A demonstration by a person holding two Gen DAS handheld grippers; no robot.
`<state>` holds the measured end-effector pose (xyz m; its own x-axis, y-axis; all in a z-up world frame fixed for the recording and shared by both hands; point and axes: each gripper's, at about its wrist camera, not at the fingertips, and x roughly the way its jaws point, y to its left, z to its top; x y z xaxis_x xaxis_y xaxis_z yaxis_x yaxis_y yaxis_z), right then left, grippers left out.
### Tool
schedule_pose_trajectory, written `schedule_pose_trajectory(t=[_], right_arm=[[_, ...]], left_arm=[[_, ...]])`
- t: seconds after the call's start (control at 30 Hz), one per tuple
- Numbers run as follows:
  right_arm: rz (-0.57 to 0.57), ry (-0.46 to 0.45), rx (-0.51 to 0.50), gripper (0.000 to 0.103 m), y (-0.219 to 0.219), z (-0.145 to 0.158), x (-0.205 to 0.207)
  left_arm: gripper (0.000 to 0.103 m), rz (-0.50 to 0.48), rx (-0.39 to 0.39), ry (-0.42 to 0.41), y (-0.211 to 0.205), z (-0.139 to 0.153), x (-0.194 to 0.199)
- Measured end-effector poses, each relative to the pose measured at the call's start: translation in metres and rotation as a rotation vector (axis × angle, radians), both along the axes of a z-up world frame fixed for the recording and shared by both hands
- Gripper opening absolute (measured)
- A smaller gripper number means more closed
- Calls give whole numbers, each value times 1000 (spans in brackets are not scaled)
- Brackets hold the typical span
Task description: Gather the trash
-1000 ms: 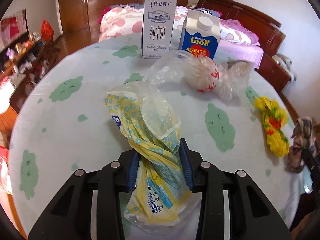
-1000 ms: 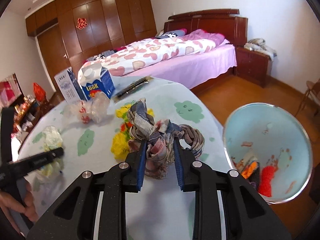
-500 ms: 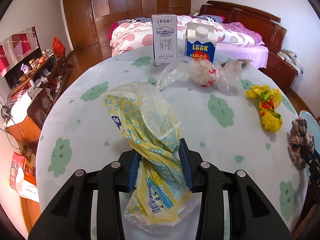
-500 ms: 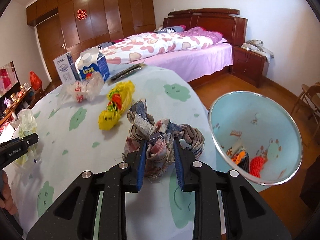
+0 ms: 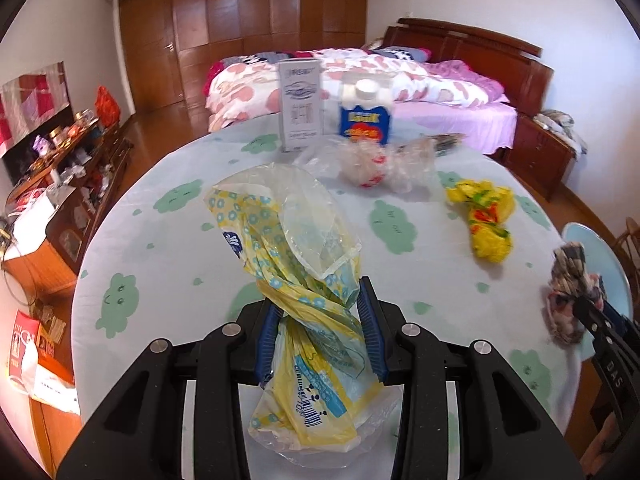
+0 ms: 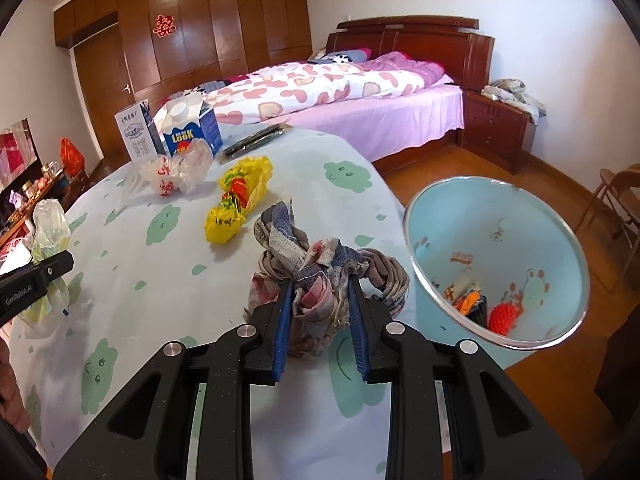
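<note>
Right gripper [image 6: 320, 316] closed on the knotted rag [image 6: 316, 276], near the worktop's right edge beside the bin [image 6: 560, 220] — carry fully over the rim, then open the jaws. Left gripper [image 5: 320, 332] clamped on the yellow plastic bag [image 5: 296, 256] — hold firmly, above the worktop's near edge.

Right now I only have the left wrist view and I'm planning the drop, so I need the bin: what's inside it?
Observer: The light blue bin is not empty. The right wrist view shows orange and red scraps at its bottom.
Operator: Is the right gripper really gripping that rag?
Observer: Yes. The right gripper is shut on the knotted cloth rag, both blue pads pressing its middle.
Operator: Is the rag over the bin yet?
Observer: No. It is above the table edge, with the bin's rim just to its right.
</note>
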<state>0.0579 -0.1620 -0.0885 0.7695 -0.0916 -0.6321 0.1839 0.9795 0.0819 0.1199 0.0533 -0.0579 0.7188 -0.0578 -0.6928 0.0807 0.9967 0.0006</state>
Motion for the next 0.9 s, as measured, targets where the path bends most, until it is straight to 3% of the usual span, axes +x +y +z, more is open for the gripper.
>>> schedule_pose_trajectory(t=[0.3, 0.9], right_arm=[[-21, -28, -10, 27, -8, 12, -13], [-89, -76, -27, 27, -48, 28, -34]], left_arm=[[37, -102, 12, -16, -31, 4, -19], [37, -168, 4, -14, -58, 9, -30]])
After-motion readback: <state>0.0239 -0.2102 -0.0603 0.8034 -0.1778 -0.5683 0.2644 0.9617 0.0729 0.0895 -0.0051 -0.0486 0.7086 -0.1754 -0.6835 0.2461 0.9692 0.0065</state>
